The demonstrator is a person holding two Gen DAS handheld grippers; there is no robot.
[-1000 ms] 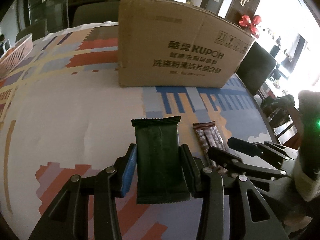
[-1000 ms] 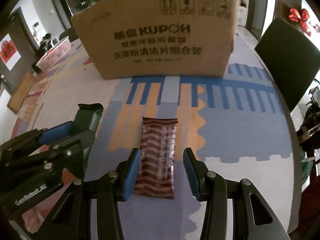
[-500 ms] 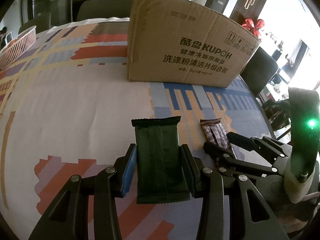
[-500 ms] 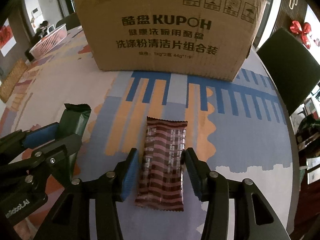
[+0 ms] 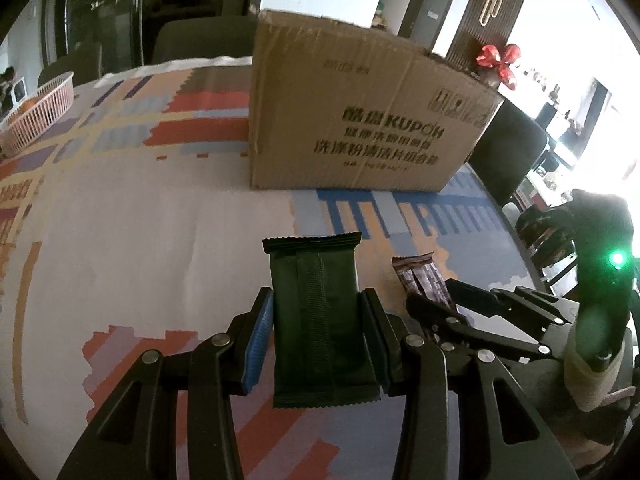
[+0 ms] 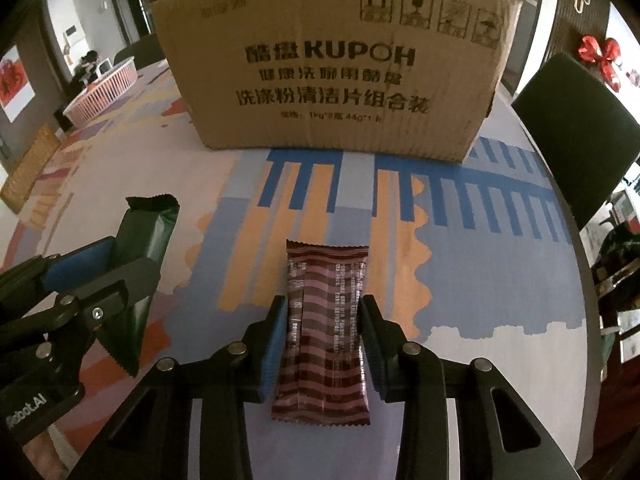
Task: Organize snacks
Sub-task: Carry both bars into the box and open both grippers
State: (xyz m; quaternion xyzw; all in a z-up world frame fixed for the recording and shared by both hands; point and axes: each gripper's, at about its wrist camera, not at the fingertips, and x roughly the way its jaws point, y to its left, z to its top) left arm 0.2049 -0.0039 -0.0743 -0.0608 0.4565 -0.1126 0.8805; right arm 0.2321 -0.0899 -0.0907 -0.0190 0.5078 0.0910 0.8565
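Green snack pack (image 5: pixel 322 328) sits gripped in the left claw (image 5: pixel 320 344); the right claw (image 6: pixel 325 344) clamps a striped brown bar (image 6: pixel 325 344), both above the worktop (image 5: pixel 140 240) facing the KUPOH carton (image 6: pixel 336 64).

Left tool (image 5: pixel 318 338): fingers clamped on both sides of a dark green packet (image 5: pixel 320 324).
Right tool (image 6: pixel 323 344): fingers pressed against a striped brown packet (image 6: pixel 324 336).

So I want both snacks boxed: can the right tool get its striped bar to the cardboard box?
Probably yes: the right tool grips the striped bar, and bare tablecloth lies before the cardboard box.
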